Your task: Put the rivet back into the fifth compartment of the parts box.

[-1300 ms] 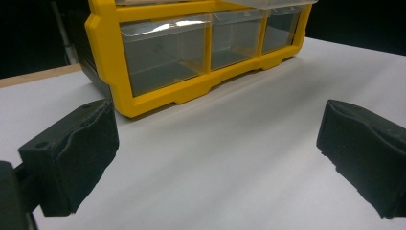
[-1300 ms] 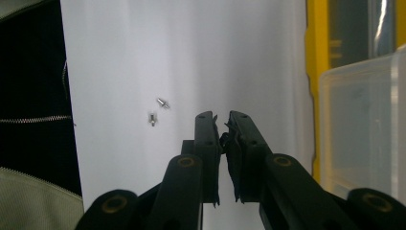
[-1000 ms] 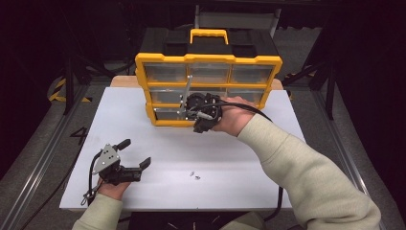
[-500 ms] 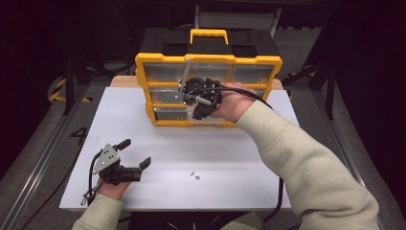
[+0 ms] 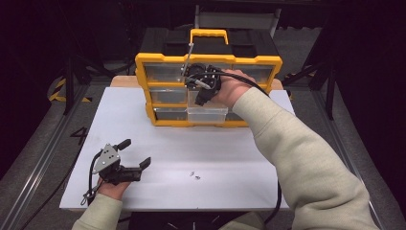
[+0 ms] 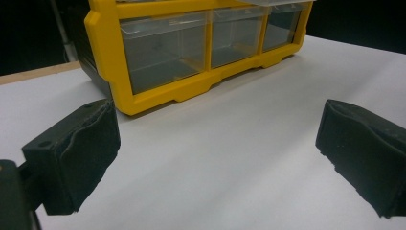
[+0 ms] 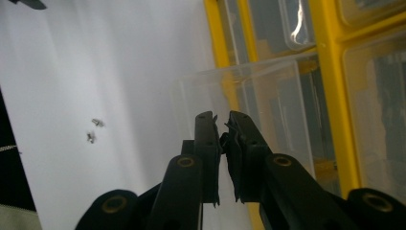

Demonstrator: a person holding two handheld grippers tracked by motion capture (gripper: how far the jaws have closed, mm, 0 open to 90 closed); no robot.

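Two screws (image 7: pixel 94 129) beyond shut right tongs (image 7: pixel 221 125)

"4" on the floor (image 5: pixel 78 135) (handwritten)

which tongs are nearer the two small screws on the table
Left. The left tongs rest on the table just left of the small screws; the right tongs are up at the yellow organizer, beyond them.
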